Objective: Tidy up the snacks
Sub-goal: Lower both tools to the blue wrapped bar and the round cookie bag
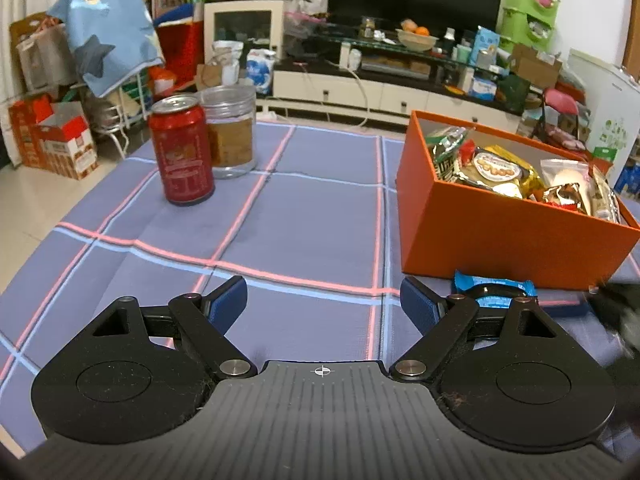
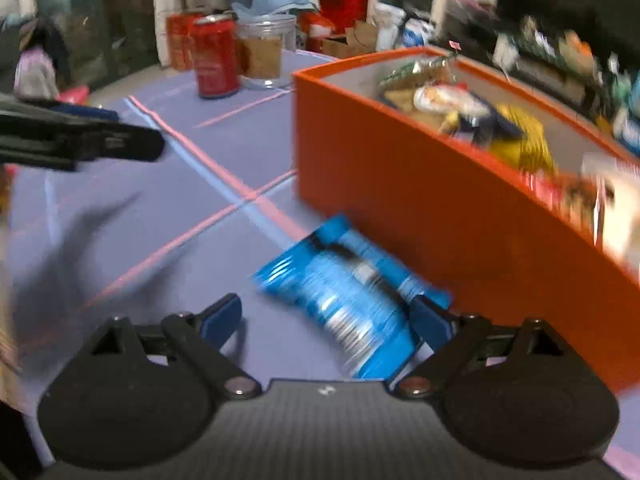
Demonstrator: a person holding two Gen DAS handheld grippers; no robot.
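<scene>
my right hand-held gripper (image 2: pixel 326 320): jaws wide, blue snack packet (image 2: pixel 352 292) between them, ungripped | packet: on counter (image 2: pixel 240 152) beside orange box (image 2: pixel 420 200) | my left hand-held gripper (image 1: pixel 323 304): open, empty

Open surface (image 1: pixel 304 216) fills the frame's centre, hemmed by the red can (image 1: pixel 182 150) upper left and orange box (image 1: pixel 492 236) right.

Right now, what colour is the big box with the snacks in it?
Orange; the box shows sharpest in the left wrist view.
</scene>
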